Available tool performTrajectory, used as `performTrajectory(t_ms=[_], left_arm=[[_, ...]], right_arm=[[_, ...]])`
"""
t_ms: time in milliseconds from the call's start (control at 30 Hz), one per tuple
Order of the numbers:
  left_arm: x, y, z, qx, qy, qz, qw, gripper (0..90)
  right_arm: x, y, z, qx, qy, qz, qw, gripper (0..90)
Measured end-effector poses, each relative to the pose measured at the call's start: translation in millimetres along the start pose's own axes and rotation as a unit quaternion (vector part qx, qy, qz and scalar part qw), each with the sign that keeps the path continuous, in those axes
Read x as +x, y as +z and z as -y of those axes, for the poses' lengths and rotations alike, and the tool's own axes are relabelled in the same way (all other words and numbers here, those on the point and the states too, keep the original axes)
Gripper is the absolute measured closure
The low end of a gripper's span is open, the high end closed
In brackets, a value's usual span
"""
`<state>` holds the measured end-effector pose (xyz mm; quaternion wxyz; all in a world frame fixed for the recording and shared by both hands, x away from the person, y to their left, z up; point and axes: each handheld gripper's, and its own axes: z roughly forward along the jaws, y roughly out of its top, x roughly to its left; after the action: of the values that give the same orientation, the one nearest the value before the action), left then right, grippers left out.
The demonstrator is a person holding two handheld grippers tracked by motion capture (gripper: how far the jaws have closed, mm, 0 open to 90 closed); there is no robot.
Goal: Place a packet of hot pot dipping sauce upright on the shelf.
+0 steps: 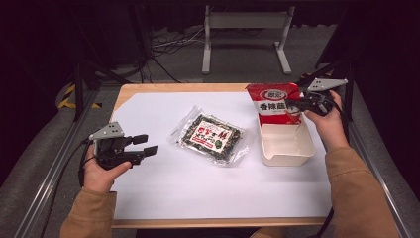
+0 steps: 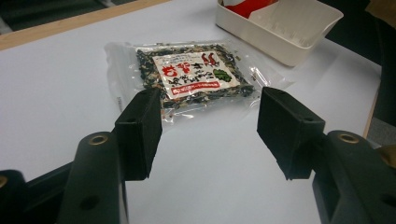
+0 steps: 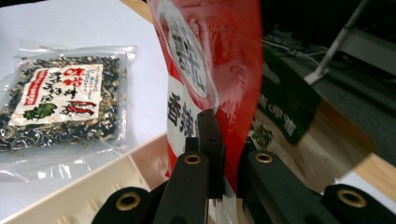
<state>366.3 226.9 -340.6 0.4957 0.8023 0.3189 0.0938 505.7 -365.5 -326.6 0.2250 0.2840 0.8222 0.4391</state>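
Nearest the person, the left gripper (image 1: pixel 148 144) hovers low over the white sheet (image 1: pixel 163 183), jaws spread wide with nothing between them. Just ahead of its tips lies the clear packet (image 2: pixel 196 77) of dark flakes, flat on the sheet and apart from the jaws. Past the packet, toward the other hand, sits the cream tray (image 1: pixel 297 153). The right gripper (image 1: pixel 292 105) is over the tray's far end, jaws clamped tight on the edge of the red bag (image 1: pixel 275 101). The bag stands upright, its lower end down inside the tray. Behind it, seen from the right gripper, runs the table edge (image 3: pixel 380 172).
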Motion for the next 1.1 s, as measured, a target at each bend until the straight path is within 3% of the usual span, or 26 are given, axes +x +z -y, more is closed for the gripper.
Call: performTrajectory(t_ms=[367,567,600,667,733,867,1000,1100], left_arm=[[-0.4,4.8,-1.2,0.002,-0.003,0.005,1.0000,40.5],[1.0,10.1,-2.6,0.009,0.005,-0.003,0.9999,39.1],[0.5,11.3,-2.5,0.010,-0.004,-0.007,0.9999,38.1],[2.9,12.7,-2.4,0.007,0.004,-0.014,0.9999,37.8],[4.4,13.9,-2.0,0.005,0.004,-0.017,0.9998,38.7],[8.7,16.6,-1.8,0.007,0.003,-0.021,0.9997,37.9],[11.2,21.8,-2.3,0.007,-0.006,-0.014,0.9999,33.6],[13.0,24.9,-2.8,0.008,-0.011,-0.008,0.9999,31.6]], right_arm=[[-4.4,-2.3,26.8,0.024,0.048,0.016,0.9984,89.2],[-2.3,-2.5,28.9,0.035,0.050,0.023,0.9979,89.0],[-2.0,-2.4,28.6,0.037,0.050,0.025,0.9977,88.8],[-1.4,-2.3,28.1,0.038,0.050,0.029,0.9976,87.6],[-1.0,-2.7,28.1,0.037,0.053,0.034,0.9973,84.0],[0.9,-5.4,28.7,0.026,0.078,0.048,0.9955,68.5],[3.2,-12.9,28.4,0.015,0.098,0.062,0.9932,54.0],[6.6,-19.9,28.8,0.007,0.103,0.071,0.9922,48.6]])
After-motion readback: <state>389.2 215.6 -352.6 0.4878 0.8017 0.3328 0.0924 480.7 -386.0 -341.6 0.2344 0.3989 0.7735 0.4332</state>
